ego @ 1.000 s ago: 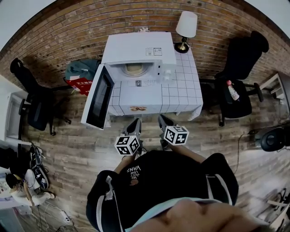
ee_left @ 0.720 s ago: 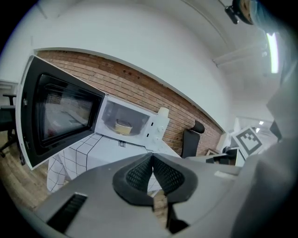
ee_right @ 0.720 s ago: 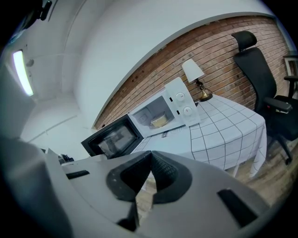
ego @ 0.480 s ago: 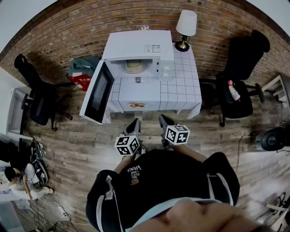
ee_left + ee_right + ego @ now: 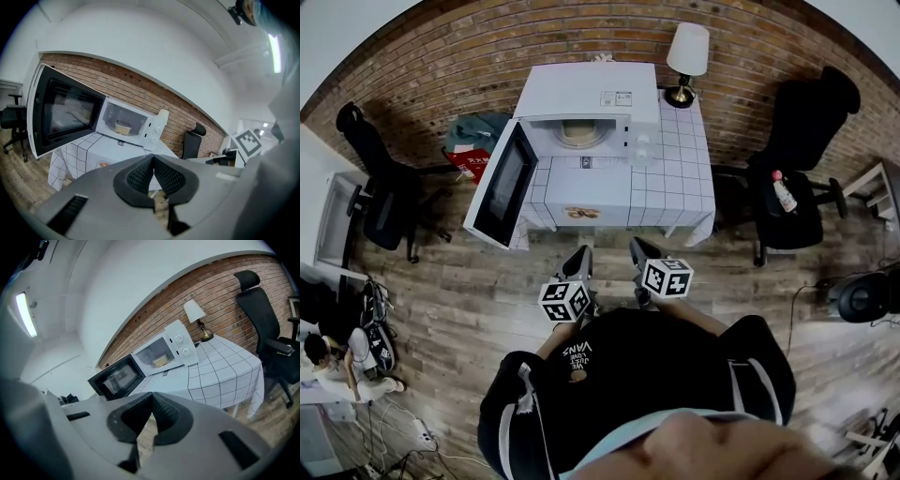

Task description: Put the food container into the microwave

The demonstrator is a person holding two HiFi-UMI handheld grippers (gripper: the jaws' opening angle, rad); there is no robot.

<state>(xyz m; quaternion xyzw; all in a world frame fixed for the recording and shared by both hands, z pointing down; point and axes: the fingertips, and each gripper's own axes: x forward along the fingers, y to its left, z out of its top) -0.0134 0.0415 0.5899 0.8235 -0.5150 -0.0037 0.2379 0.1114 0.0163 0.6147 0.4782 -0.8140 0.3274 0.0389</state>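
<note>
The white microwave (image 5: 586, 98) stands on the checked table (image 5: 675, 178) with its door (image 5: 502, 183) swung open to the left. A pale food container (image 5: 578, 137) sits inside the cavity; it also shows in the left gripper view (image 5: 123, 126) and the right gripper view (image 5: 160, 361). Both grippers are held close to the person's body, well short of the table. The left gripper (image 5: 580, 255) has its jaws shut with nothing between them, and so does the right gripper (image 5: 638, 247).
A table lamp (image 5: 686, 54) stands at the table's back right corner. Black office chairs stand to the right (image 5: 797, 141) and left (image 5: 380, 202). A bottle (image 5: 782, 192) lies on the right chair. Wooden floor (image 5: 609, 253) lies between the person and the table.
The table and microwave have shifted slightly upward in the head view. Both grippers keep the same shut pose near the body.
</note>
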